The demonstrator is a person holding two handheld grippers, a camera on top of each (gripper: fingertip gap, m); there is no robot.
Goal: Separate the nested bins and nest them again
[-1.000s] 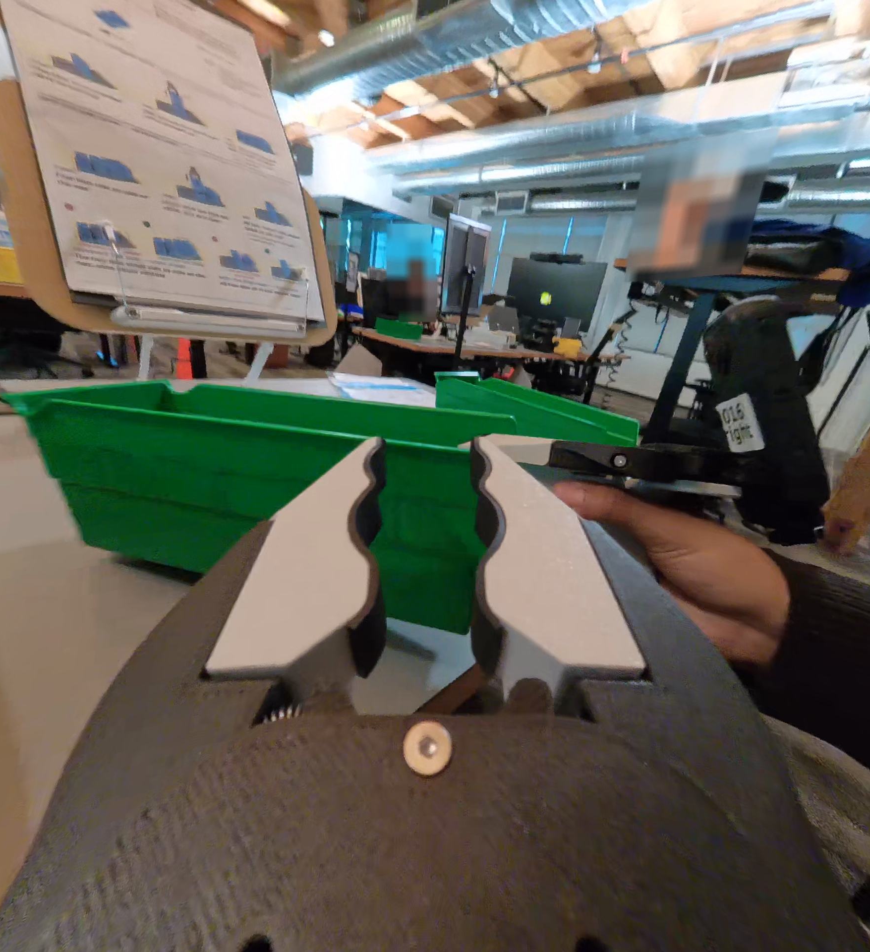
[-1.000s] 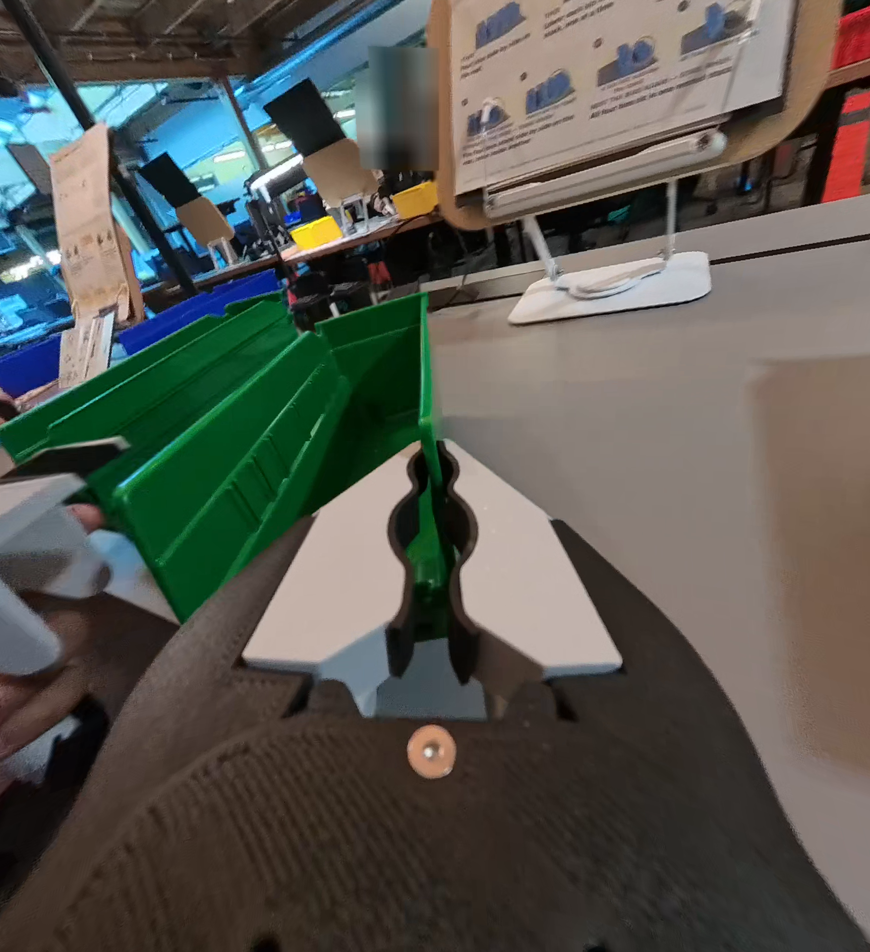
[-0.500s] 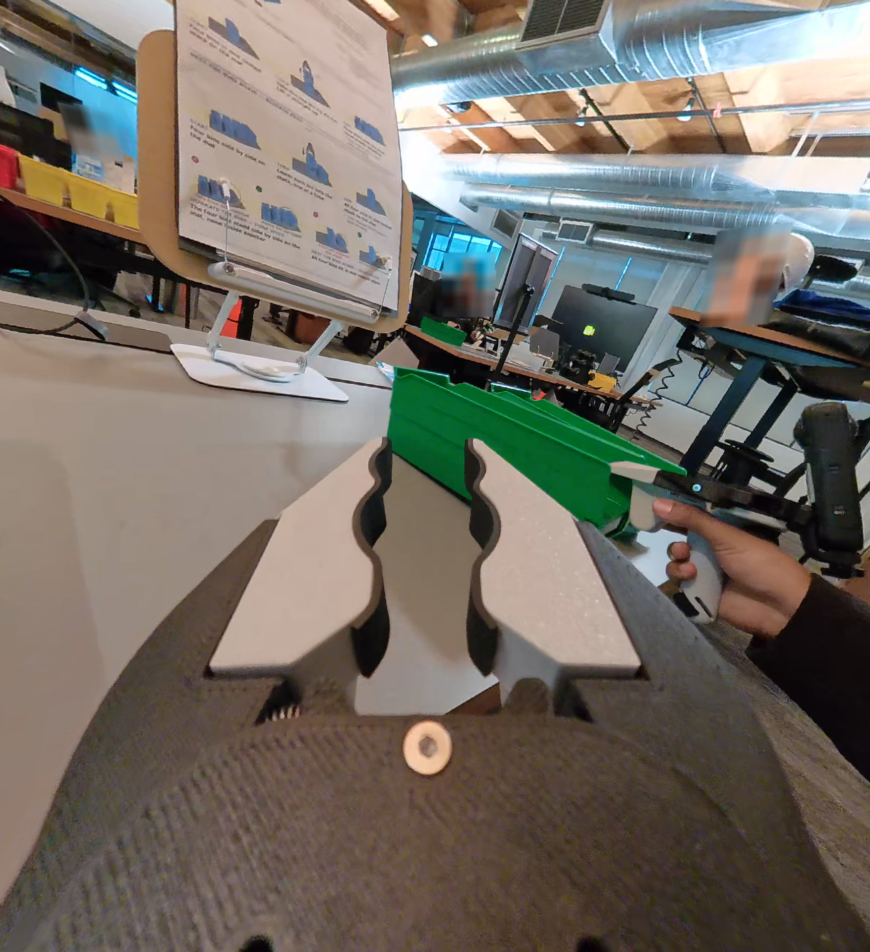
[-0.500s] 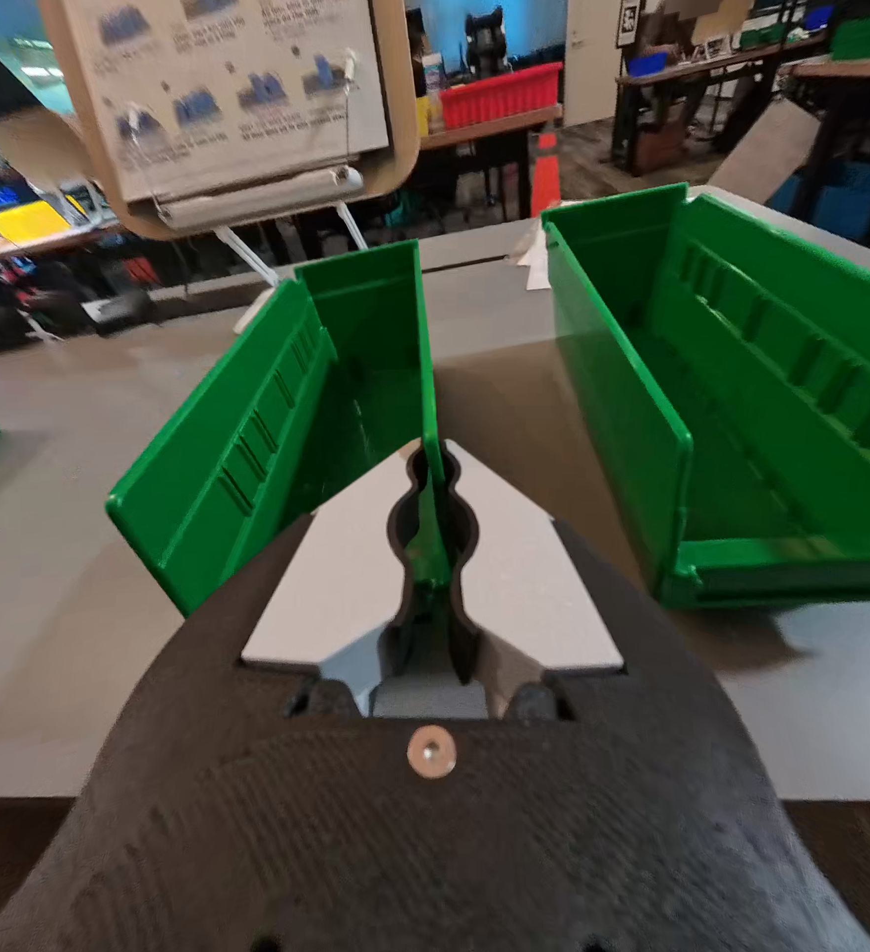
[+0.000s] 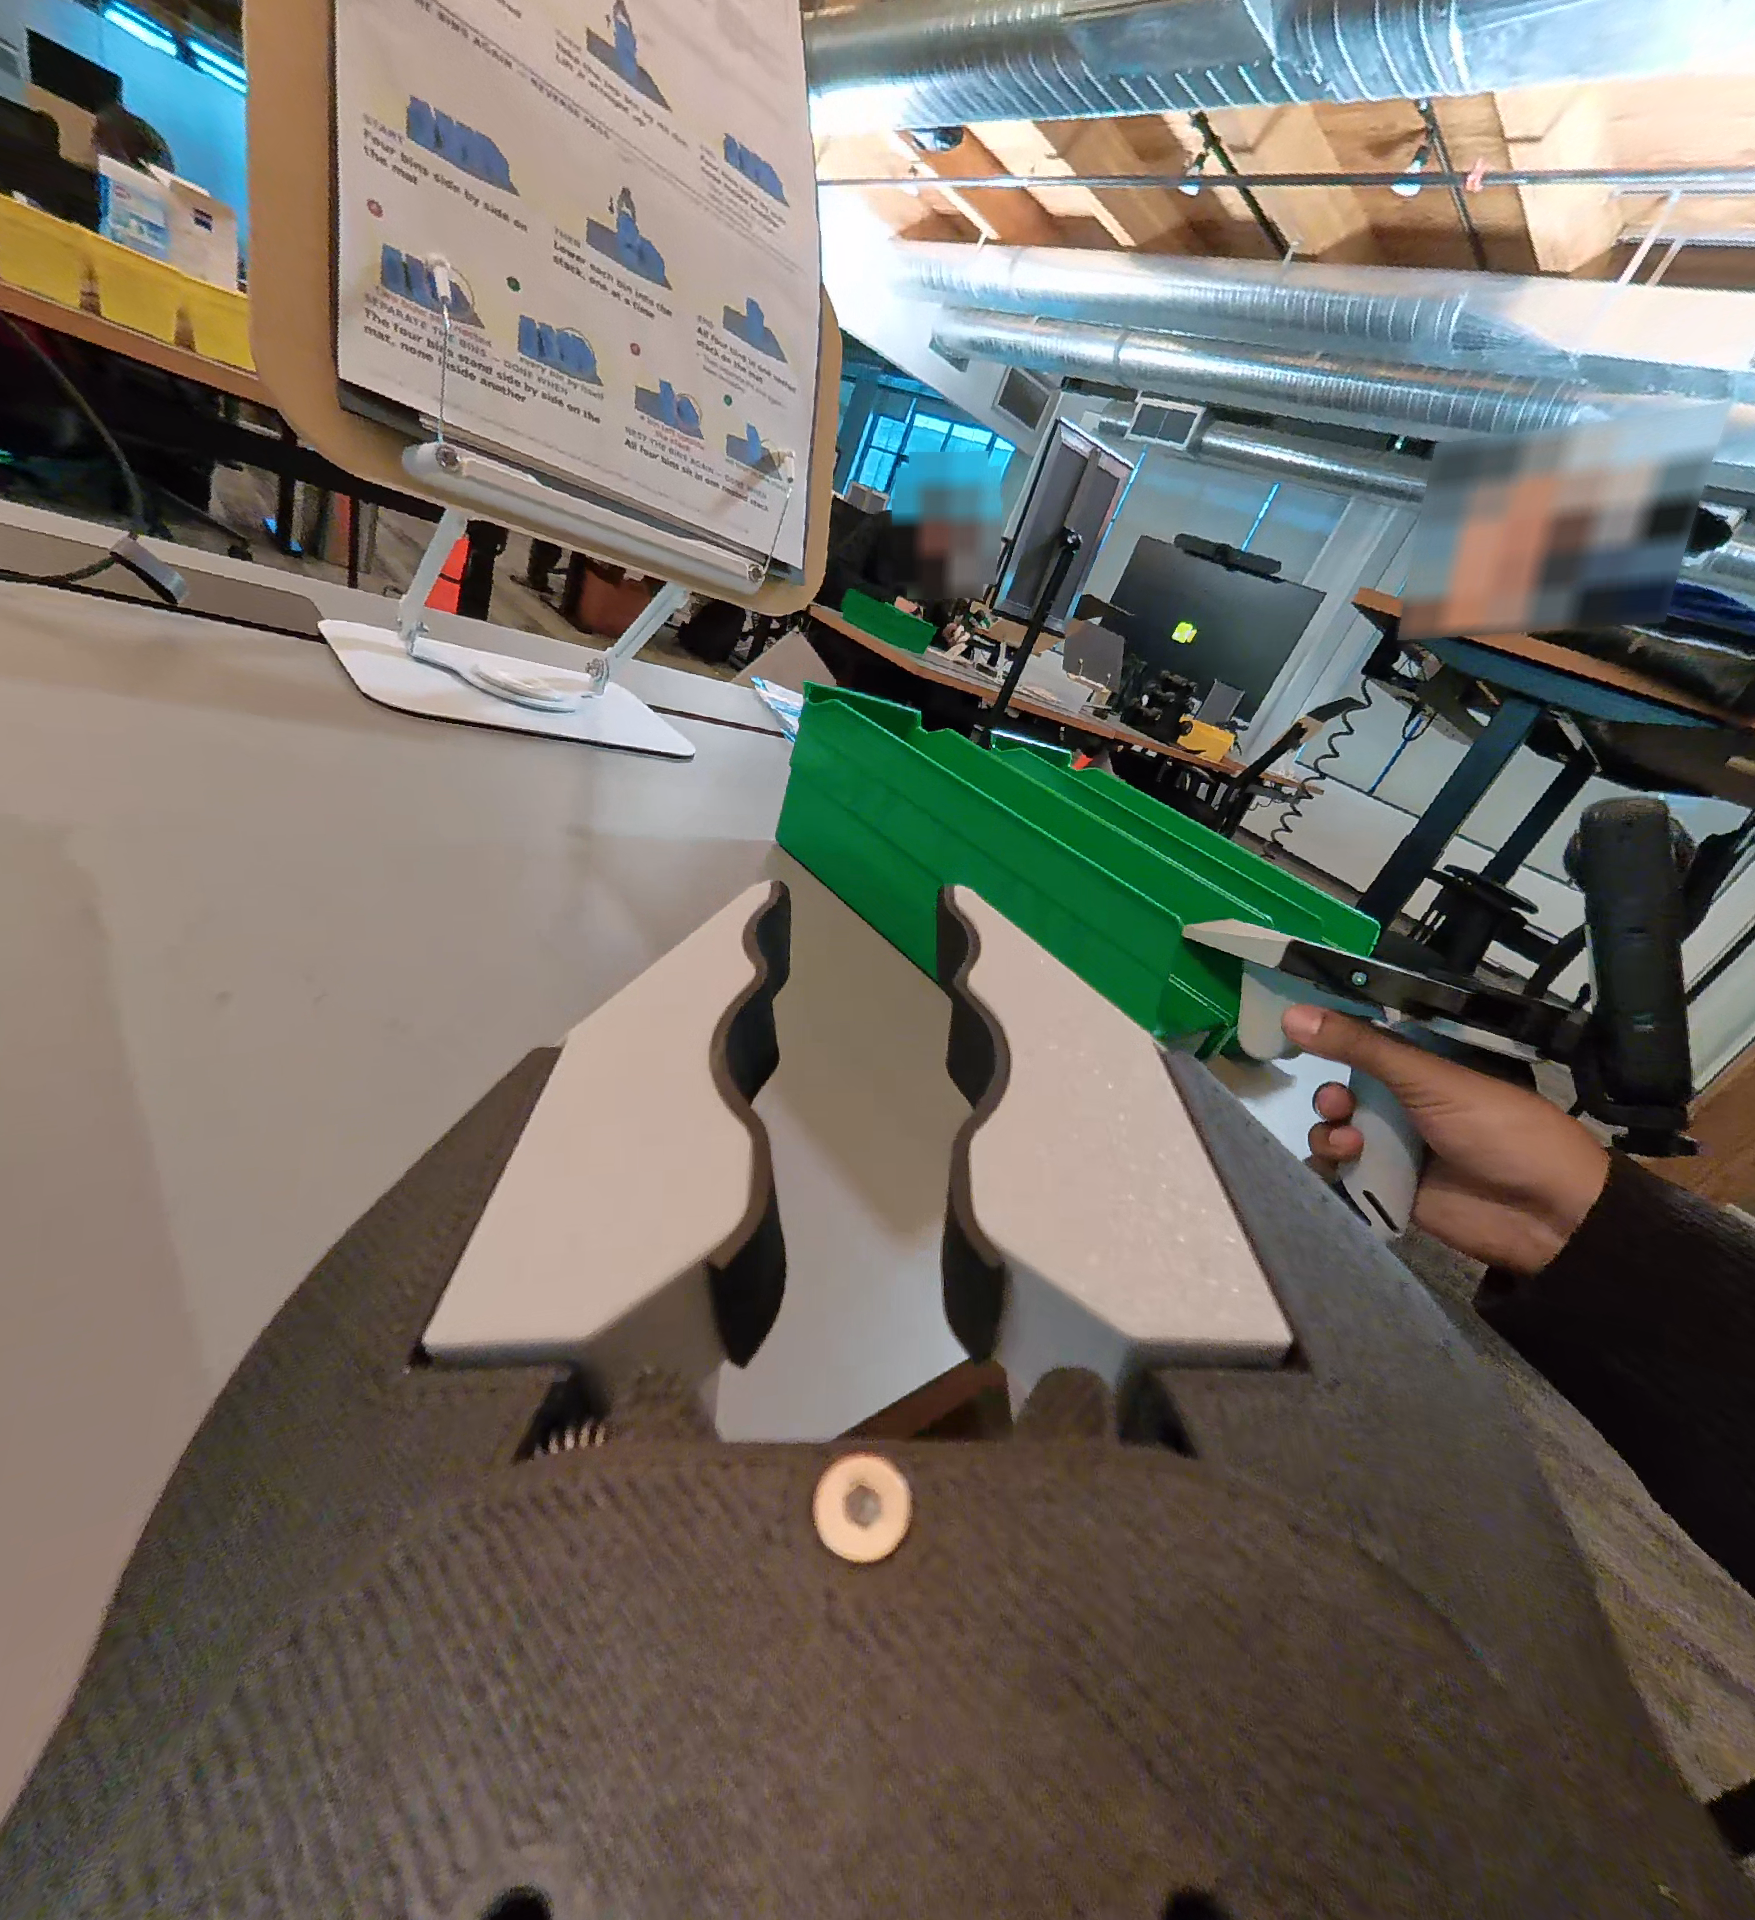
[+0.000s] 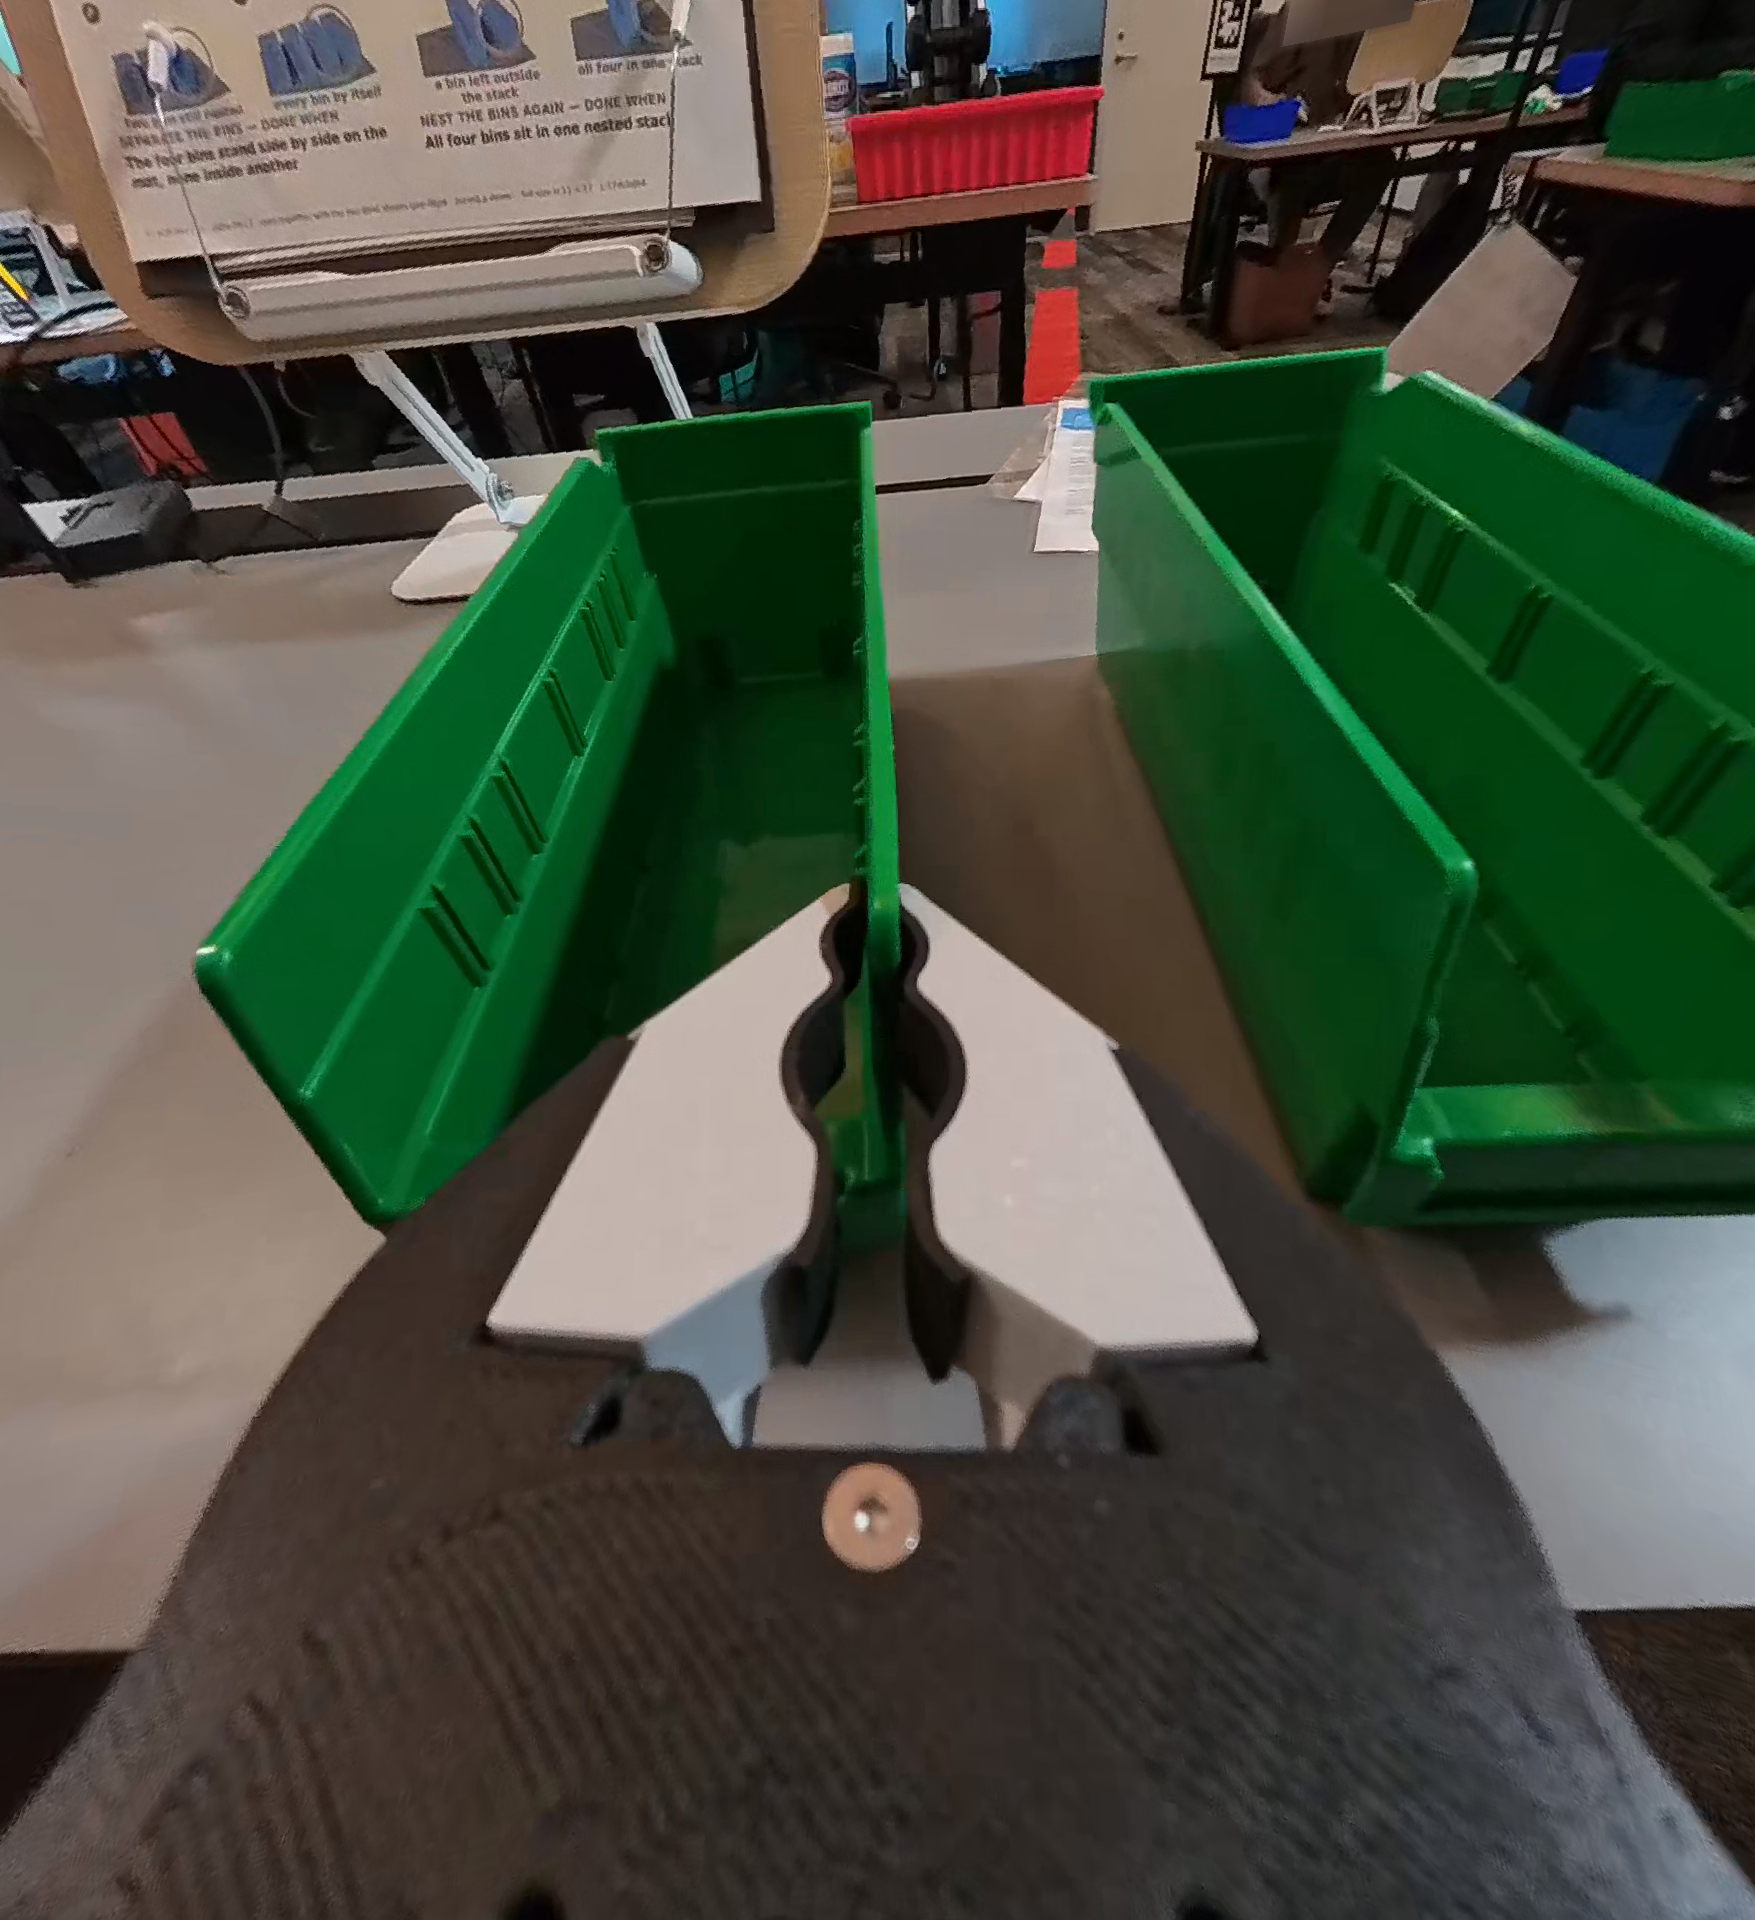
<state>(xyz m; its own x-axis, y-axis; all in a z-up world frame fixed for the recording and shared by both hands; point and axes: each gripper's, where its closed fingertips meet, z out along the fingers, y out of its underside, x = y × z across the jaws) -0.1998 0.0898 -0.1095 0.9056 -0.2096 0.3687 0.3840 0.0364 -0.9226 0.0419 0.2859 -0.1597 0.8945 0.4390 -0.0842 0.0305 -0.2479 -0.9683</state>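
Right wrist view shows my right gripper (image 6: 868,914) pinching the near end of the right-hand wall of a long green bin (image 6: 582,790): one finger sits inside the bin, the other outside, with the plastic edge pressed between them. This bin stretches straight ahead of my jaws over the grey table (image 6: 73,935). A second green bin (image 6: 1475,810) sits to the right of my jaws, apart from the first, with a strip of bare table between them. My left gripper (image 5: 862,904) hangs with its fingers spread and nothing between them, and the green bins lie ahead and to its right. I judge that this is the separating step, with the held bin being placed beside the other. Next I should set it flat, then release the wall cleanly without tipping it.
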